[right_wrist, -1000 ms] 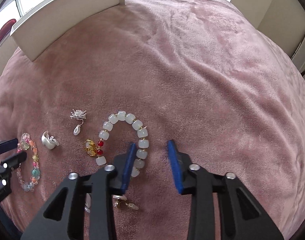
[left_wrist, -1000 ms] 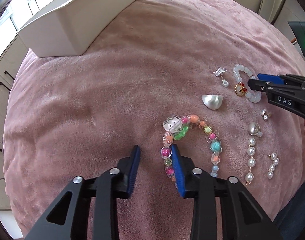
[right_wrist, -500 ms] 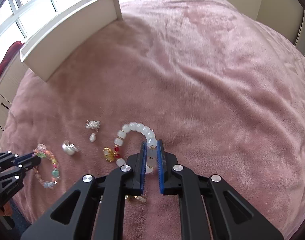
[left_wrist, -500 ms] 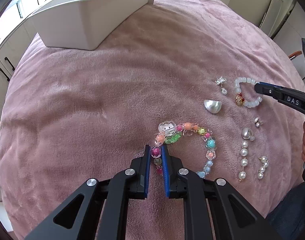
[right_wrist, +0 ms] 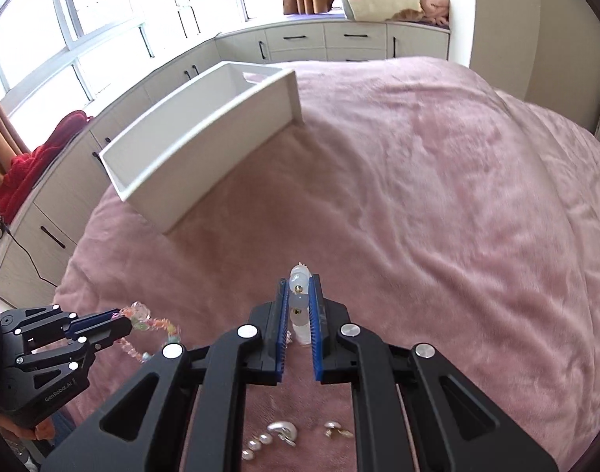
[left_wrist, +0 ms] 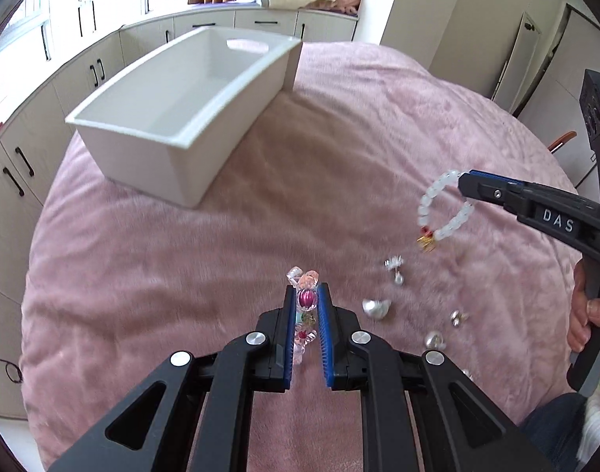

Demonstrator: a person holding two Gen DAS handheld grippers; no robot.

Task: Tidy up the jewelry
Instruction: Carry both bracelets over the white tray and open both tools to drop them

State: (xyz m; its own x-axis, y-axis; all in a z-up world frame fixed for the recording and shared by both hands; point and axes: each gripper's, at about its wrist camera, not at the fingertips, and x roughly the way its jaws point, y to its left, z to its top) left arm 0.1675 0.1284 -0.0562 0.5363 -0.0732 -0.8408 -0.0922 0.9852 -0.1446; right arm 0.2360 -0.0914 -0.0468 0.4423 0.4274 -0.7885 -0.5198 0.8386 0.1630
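My left gripper (left_wrist: 307,293) is shut on the colourful bead bracelet (left_wrist: 305,299) and holds it above the pink blanket; it also shows in the right wrist view (right_wrist: 150,324), dangling from the left gripper (right_wrist: 122,320). My right gripper (right_wrist: 299,281) is shut on the white bead bracelet (right_wrist: 298,291), which hangs in the air in the left wrist view (left_wrist: 443,212) from the right gripper (left_wrist: 463,185). The white bin (left_wrist: 237,86) stands empty at the far left; it also shows in the right wrist view (right_wrist: 205,145).
Small pieces lie on the pink blanket (left_wrist: 339,149): a silver flower earring (left_wrist: 394,267), a silver shell piece (left_wrist: 376,308), pearl earrings (left_wrist: 435,340) and a stud (left_wrist: 459,316). White cabinets (right_wrist: 339,41) and windows stand behind the bed.
Both grippers closed on their bracelets and lifted them off the blanket. Both views now tilt up toward the white bin.
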